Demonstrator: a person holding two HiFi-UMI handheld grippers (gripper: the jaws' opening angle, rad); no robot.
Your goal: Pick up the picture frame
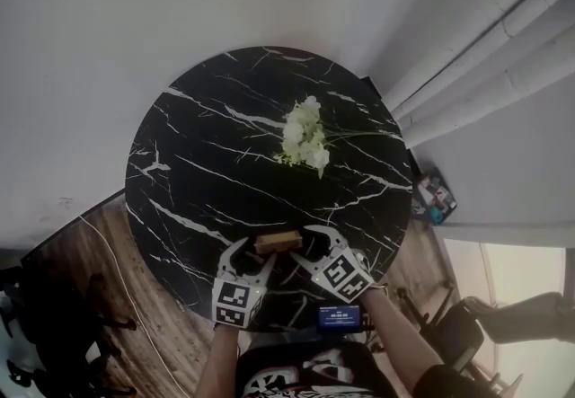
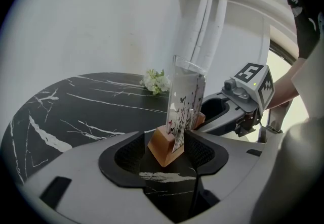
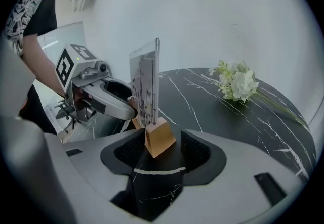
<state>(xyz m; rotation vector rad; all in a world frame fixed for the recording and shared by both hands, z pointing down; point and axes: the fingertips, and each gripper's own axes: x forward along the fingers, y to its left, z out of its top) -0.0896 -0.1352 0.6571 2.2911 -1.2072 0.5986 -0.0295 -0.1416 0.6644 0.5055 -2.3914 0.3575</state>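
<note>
The picture frame (image 1: 277, 241), a clear panel printed with small dark figures in a wooden block base, stands upright near the front edge of the round black marble table (image 1: 180, 172). My left gripper (image 1: 253, 254) is open around the left end of the base (image 2: 163, 147), with gaps to both pads. My right gripper (image 1: 308, 250) is open around the other end of the base (image 3: 159, 139), not pressing on it. In the left gripper view the right gripper (image 2: 223, 112) lies just behind the panel (image 2: 185, 101). In the right gripper view the left gripper (image 3: 109, 99) shows beyond the frame.
A bunch of white flowers (image 1: 304, 140) lies further back on the table, right of centre. White pipes (image 1: 485, 55) run along the wall at the right. Small items (image 1: 436, 194) sit on the wooden floor beside the table, and a cable (image 1: 117, 270) trails at the left.
</note>
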